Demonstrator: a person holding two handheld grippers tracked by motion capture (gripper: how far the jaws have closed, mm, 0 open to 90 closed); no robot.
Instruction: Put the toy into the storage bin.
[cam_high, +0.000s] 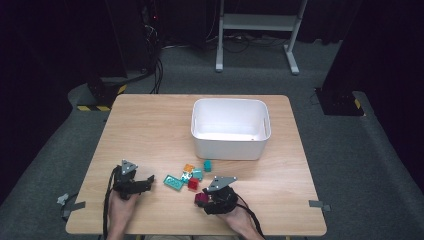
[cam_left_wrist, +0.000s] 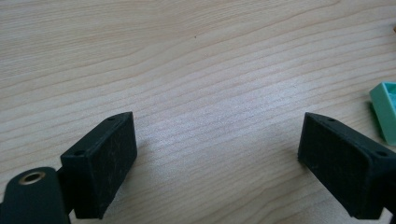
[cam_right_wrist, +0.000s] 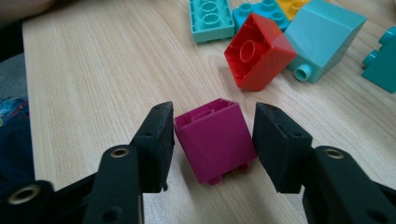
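Below, a pale wooden table (cam_high: 150, 130), seen from above, on a grey carpeted floor. Toward the far side, right of centre, a white bin (cam_high: 231, 128), open-topped, inside bare as far as visible. Near the front edge, a small heap of toy bricks: a flat mint plate (cam_high: 173, 182), a teal sloped brick (cam_right_wrist: 322, 39), a red brick (cam_right_wrist: 258, 52) tipped on its side with hollow underside showing, an orange brick (cam_high: 188, 168) largely hidden behind the others, and a dark teal brick (cam_right_wrist: 382, 60) cut off at the frame edge in the right gripper view. At the bottom edge, two hands cropped at the wrist. Left tongs (cam_high: 148, 180) low over bare wood just left of the heap, spread wide, nothing between, with a sliver of the mint plate at the far right of the left gripper view. Right tongs (cam_right_wrist: 213, 135) down at the table, straddling a magenta brick (cam_right_wrist: 215, 140) tilted on its side; left pad touching or nearly so, a thin gap at the right pad, not clamped. Brick's far face hidden.
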